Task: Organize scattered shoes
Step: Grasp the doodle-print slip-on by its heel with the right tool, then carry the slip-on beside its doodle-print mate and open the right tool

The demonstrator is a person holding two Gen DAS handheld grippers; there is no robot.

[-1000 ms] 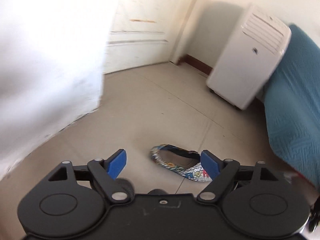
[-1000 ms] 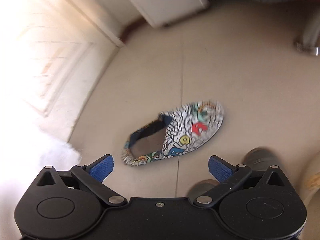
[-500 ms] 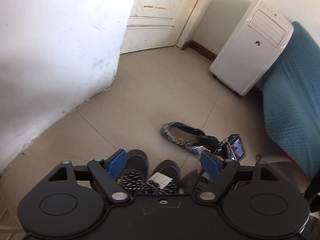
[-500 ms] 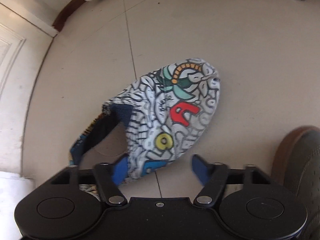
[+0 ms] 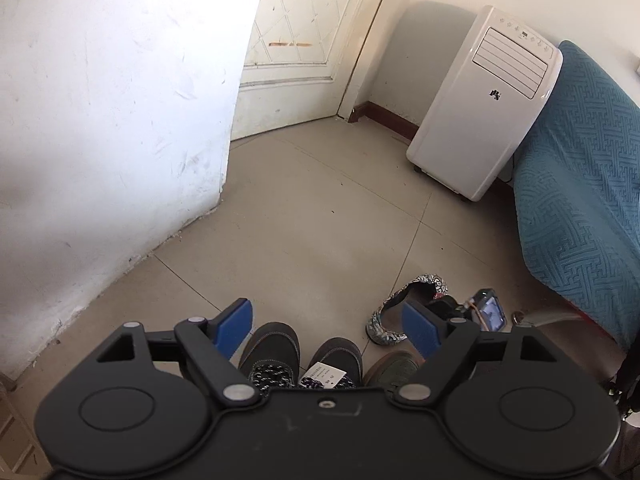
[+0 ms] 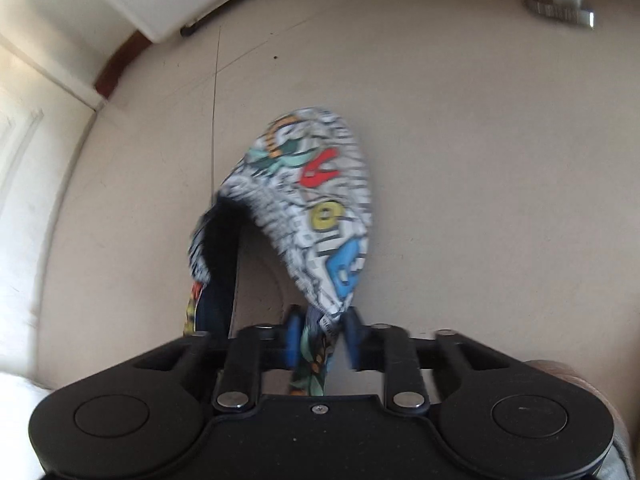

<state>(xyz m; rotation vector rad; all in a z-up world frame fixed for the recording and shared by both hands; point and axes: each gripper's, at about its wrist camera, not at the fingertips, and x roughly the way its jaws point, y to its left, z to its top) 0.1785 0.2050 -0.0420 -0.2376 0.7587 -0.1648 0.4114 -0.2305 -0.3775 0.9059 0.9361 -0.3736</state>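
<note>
The printed slipper [image 6: 308,208] is in the right gripper [image 6: 322,336] now, its side wall pinched between the blue pads [image 6: 293,338]. Those jaws have just been closing, and the fabric sits squeezed between them, the edge folded into a narrow strip. The toe points away from the camera, with a red shape, a yellow ring and a blue patch showing on top, all a little blurred. The dark opening of the slipper gapes on the left side, its navy lining running down beside the gripper body. Whether the sole still touches the floor [image 6: 480,160] cannot be told from this view.

Over on the left wrist view, the same slipper [image 5: 394,320] shows low on the tiles, partly hidden behind the left gripper's right pad, with the right gripper [image 5: 476,312] just beside it. The left gripper [image 5: 328,326] hangs with its jaws spread wide and nothing between the pads. Under it stand two dark shoes [image 5: 272,344] side by side, toes forward, a white tag [image 5: 325,373] on the right one, and a brownish shoe [image 5: 390,368] just to their right.

Further out, a white wall [image 5: 100,120] fills the left, a cream door [image 5: 304,40] stands at the far corner, a white air cooler [image 5: 480,104] sits against the back wall, and a teal cover [image 5: 580,184] drapes down the right edge.
</note>
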